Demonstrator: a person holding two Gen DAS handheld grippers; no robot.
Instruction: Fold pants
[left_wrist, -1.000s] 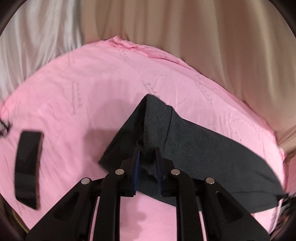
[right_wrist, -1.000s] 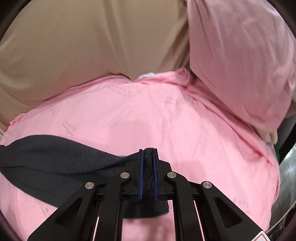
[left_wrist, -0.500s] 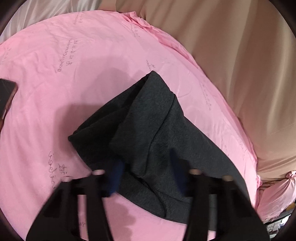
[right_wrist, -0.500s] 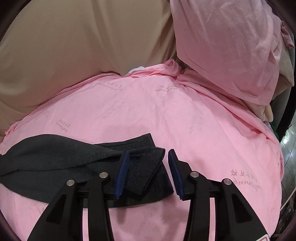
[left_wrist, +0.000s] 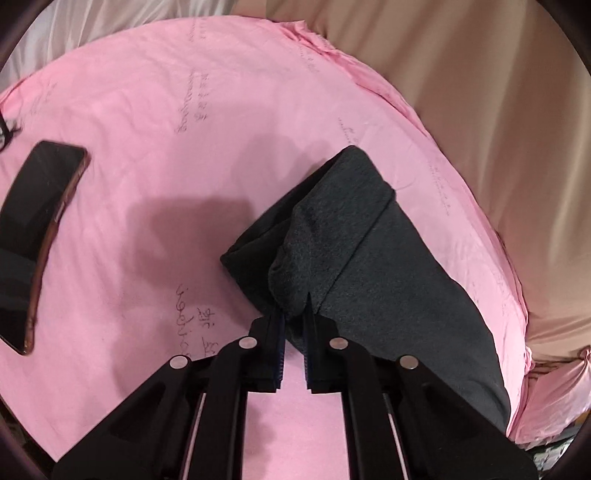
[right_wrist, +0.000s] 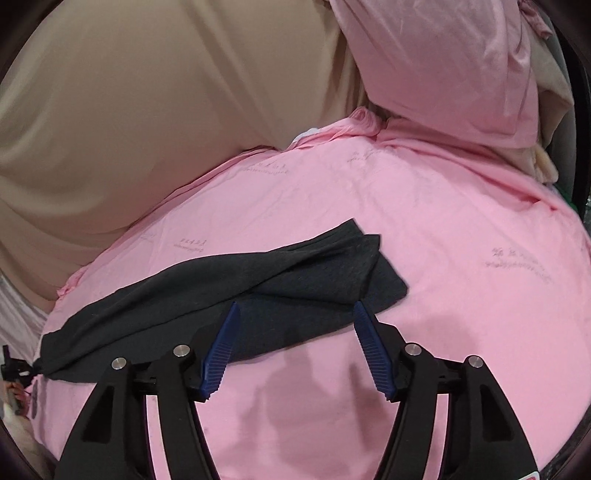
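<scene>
1. Your left gripper (left_wrist: 294, 325) is pinching a fold of the dark pants (left_wrist: 369, 258); its jaws have just been closing and the cloth is squeezed between them.
2. Your right gripper (right_wrist: 295, 317) is standing wide, its jaws have just been opening, and nothing is pressed between them; the pants (right_wrist: 258, 291) are lying flat under the blue pads (right_wrist: 371, 350).
3. The pants are lying as a long band across the middle of the pink bed sheet (left_wrist: 166, 110), reaching toward its right edge in the left view.
4. I am judging that the fold is partly done. You are wanting to keep the left pinch firm and low, so the layers are not sliding apart.
5. A phone (left_wrist: 40, 221) is lying near the left edge of the sheet, well apart from the pants.
6. Beige curtains (right_wrist: 129, 110) are hanging behind the far edge; nothing is blocking your way.
</scene>
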